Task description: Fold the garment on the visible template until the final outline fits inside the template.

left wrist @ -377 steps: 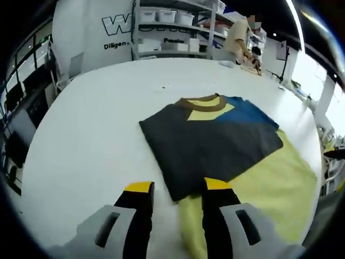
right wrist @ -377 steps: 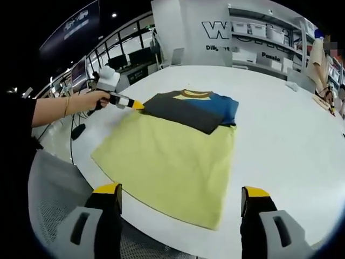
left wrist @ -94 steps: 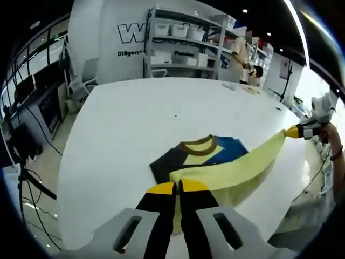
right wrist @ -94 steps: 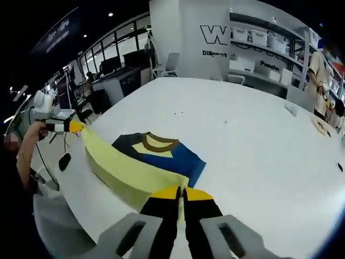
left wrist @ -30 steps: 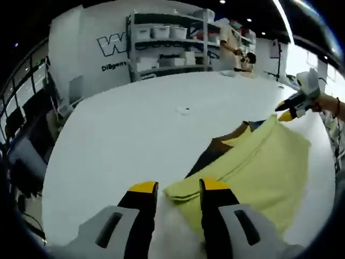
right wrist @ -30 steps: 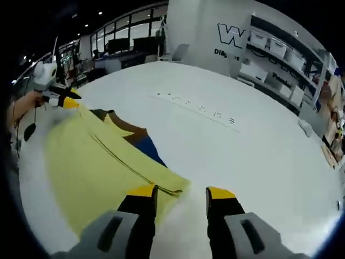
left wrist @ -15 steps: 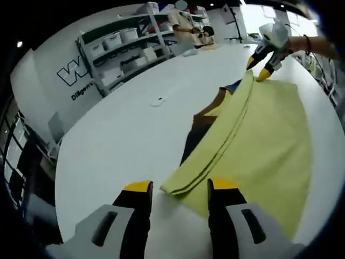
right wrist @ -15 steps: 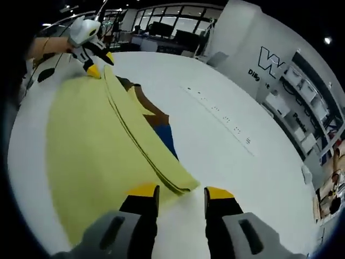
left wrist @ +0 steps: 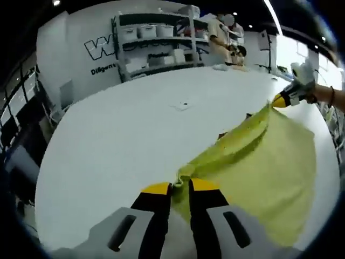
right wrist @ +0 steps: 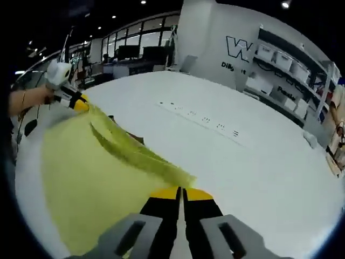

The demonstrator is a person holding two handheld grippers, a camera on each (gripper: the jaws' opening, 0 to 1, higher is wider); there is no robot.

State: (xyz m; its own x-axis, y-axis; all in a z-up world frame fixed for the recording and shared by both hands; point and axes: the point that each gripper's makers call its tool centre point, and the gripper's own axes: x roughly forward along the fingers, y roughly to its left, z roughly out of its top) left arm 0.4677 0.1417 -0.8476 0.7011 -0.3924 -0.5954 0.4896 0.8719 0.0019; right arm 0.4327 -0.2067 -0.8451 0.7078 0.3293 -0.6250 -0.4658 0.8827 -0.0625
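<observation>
- Your left gripper [left wrist: 179, 187] has its jaws pinched together on a corner of the folded edge of the garment [left wrist: 259, 156], low in the left gripper view.
- Your right gripper [right wrist: 180, 192] is likewise clamped on the opposite corner of that edge; it also appears at the far right of the left gripper view, cloth at its yellow tips.
- Between the two grips the yellow fabric is raised off the white table [left wrist: 113, 135] and sags a little; the rest of the garment lies flat below it.
- A dark sliver shows just beyond the raised edge. It may be the garment's darker upper part, but the view is too blurred to confirm.
- No template outline can be made out on the table in either view.
- Judgement: the step in hand is carrying this edge over for another fold. Keep both hands level and the span taut so the crease lands straight.
- Lower both corners together, matching edge to edge, before you release.
- Avoid dragging the lower layers; lift enough to clear them.
</observation>
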